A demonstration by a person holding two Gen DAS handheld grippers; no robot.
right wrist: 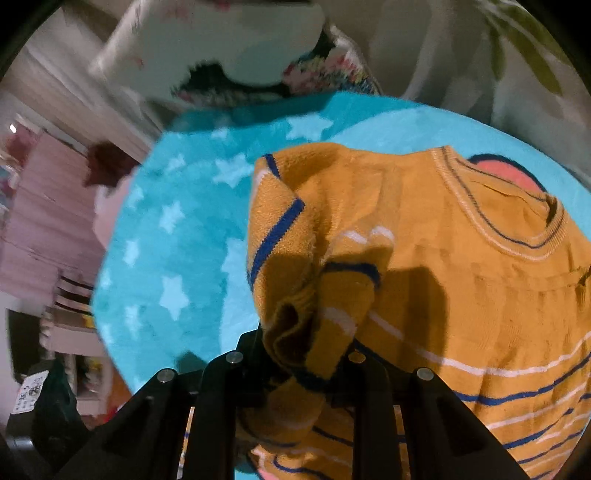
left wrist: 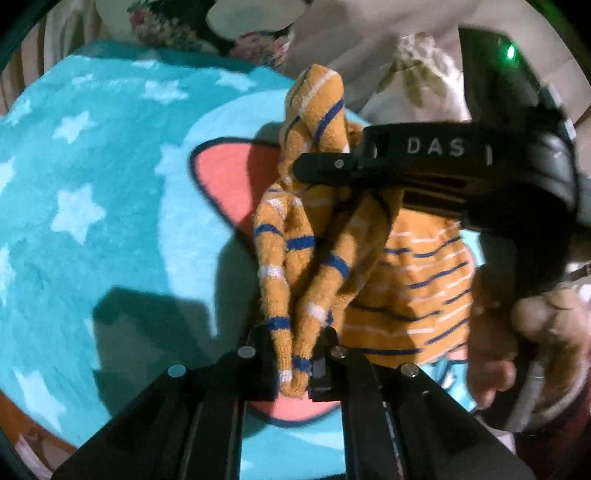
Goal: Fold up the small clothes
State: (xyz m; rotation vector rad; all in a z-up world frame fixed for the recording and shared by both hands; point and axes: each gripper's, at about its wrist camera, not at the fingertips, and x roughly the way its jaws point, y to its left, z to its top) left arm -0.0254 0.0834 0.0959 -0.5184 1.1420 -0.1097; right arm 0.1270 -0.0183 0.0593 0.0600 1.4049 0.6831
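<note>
A small mustard-yellow knit sweater (right wrist: 461, 266) with blue and white stripes lies on a turquoise star blanket (right wrist: 177, 258), collar toward the upper right. My left gripper (left wrist: 295, 365) is shut on a bunched striped sleeve (left wrist: 295, 266), lifted off the blanket. My right gripper (right wrist: 306, 354) is shut on a gathered fold of the sweater at its near left edge. In the left wrist view the right gripper's black body (left wrist: 436, 162) reaches in from the right above the sleeve, with a person's hand (left wrist: 517, 332) holding it.
The blanket (left wrist: 92, 184) bears a pink shape outlined in dark blue (left wrist: 225, 173). Floral cushions (left wrist: 166, 26) and pale bedding (left wrist: 413, 85) lie behind it. Pink shelving (right wrist: 44, 229) stands off to the left in the right wrist view.
</note>
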